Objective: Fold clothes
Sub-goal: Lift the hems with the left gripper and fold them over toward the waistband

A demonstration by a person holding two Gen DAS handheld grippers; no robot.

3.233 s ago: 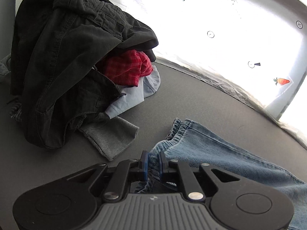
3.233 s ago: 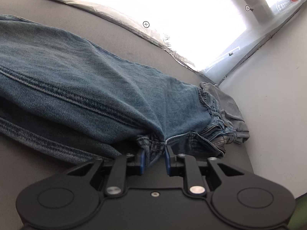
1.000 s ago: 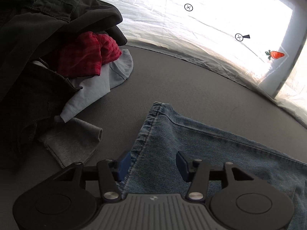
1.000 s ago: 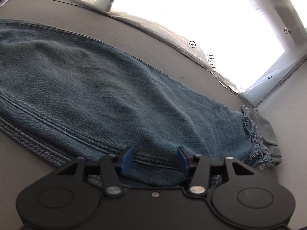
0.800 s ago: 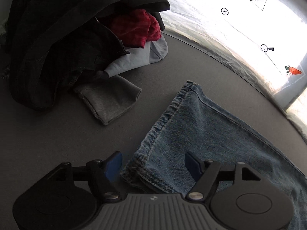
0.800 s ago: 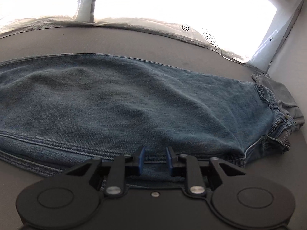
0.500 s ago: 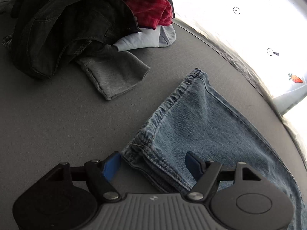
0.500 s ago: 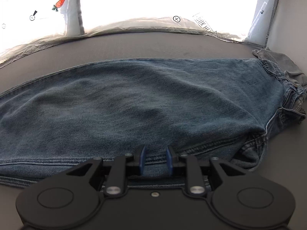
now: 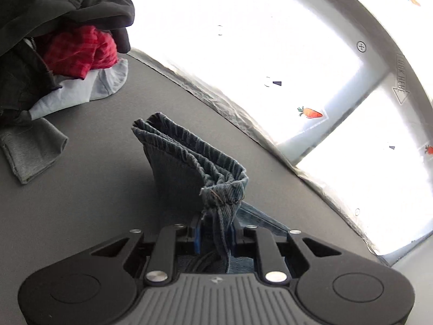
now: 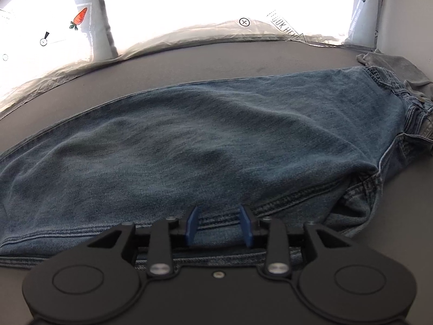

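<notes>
jeans (image 10: 216, 140) are the landmark; everything is placed against them.

progress, judged from how things lie: the jeans lie lengthwise on the grey tabletop (image 10: 216, 57), apparently already doubled leg over leg, since two seam edges run stacked along the near side. the crosswise fold, hem end toward waist, looks only just begun. the heap beyond the hem is untouched, so most of the task seems left.

left fingers (image 9: 215, 233): they have just been closing and are now nearly together, pinching the near corner of the hem (image 9: 205, 162). denim fills the gap between the blue pads. the hem stands up off the tabletop in a bunched, layered ridge, with the leg trailing away below to the right.

right fingers (image 10: 219, 226): they have just been opening and are now moderately spread, straddling the near side seam of the jeans at about mid length. the denim sits between the pads, but they do not press on it, so no grip.

farther off: at the waist end, a grey garment (image 10: 389, 65) lies partly under the waistband. beyond the hem, a folded grey cloth (image 9: 29, 146) lies flat. behind it is the heap, with pale blue fabric (image 9: 81, 92) at the bottom, a red checked garment (image 9: 81, 50) above, and dark clothing (image 9: 54, 2) draped over all. bright window panels (image 9: 270, 40) with carrot stickers (image 9: 311, 113) close the far side.
</notes>
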